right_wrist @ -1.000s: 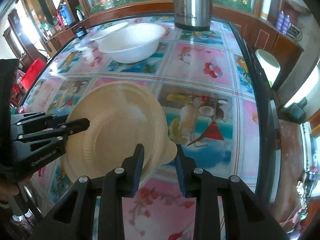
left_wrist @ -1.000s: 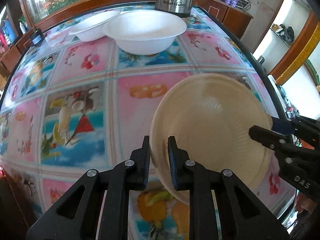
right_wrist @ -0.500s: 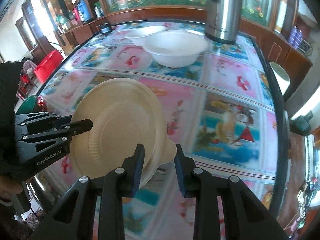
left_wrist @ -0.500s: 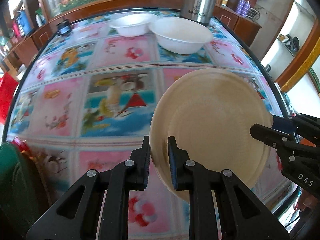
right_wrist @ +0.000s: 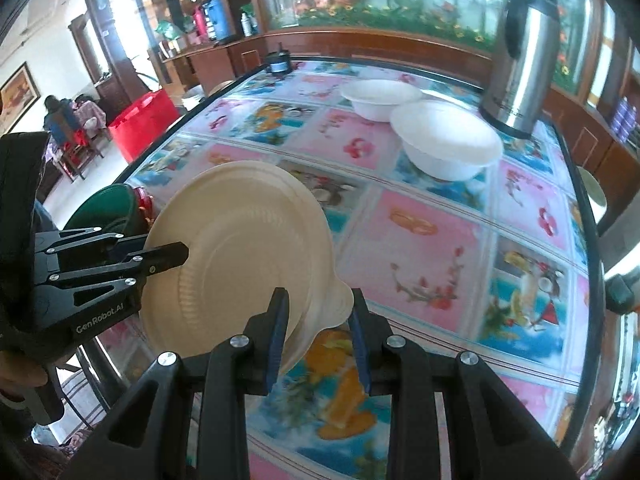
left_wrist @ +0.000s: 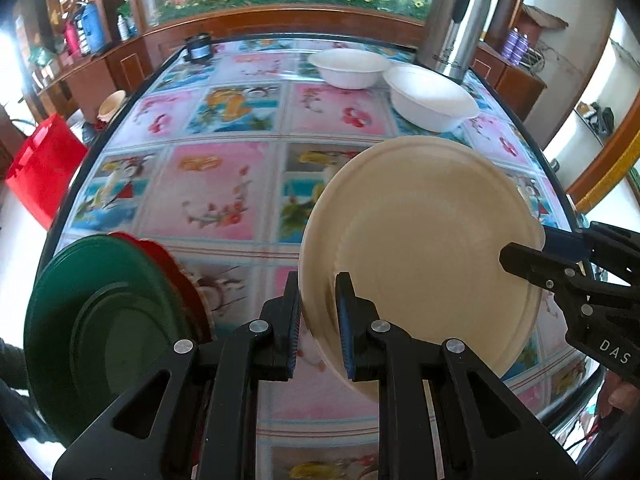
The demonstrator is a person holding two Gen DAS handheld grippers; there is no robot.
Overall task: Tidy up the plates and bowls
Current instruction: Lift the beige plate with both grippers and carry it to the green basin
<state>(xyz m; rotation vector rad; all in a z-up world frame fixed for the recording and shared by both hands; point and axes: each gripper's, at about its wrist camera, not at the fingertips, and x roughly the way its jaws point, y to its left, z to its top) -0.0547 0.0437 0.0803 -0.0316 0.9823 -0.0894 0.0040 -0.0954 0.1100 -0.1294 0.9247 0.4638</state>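
A beige paper plate (left_wrist: 424,248) is held tilted above the table between both grippers. My left gripper (left_wrist: 318,320) is shut on its near left rim. My right gripper (right_wrist: 318,332) is shut on the opposite rim, by its tab; the plate's underside (right_wrist: 236,256) faces the right wrist camera. Each gripper shows in the other's view, the right one (left_wrist: 520,260) and the left one (right_wrist: 176,252). Two white bowls (left_wrist: 432,98) (left_wrist: 348,67) stand at the far end of the table. A green plate (left_wrist: 104,328) on a red plate (left_wrist: 160,256) lies at the near left.
A steel thermos (left_wrist: 456,20) stands behind the bowls. A small dark jar (left_wrist: 198,50) sits at the far left edge. The table (left_wrist: 216,184) has a patterned glass top with a dark rim. A red bin (left_wrist: 36,172) stands on the floor left.
Both grippers have carried the beige plate leftward along the table. The white bowls now sit farther off, and the green and red plates have come into view at near left.
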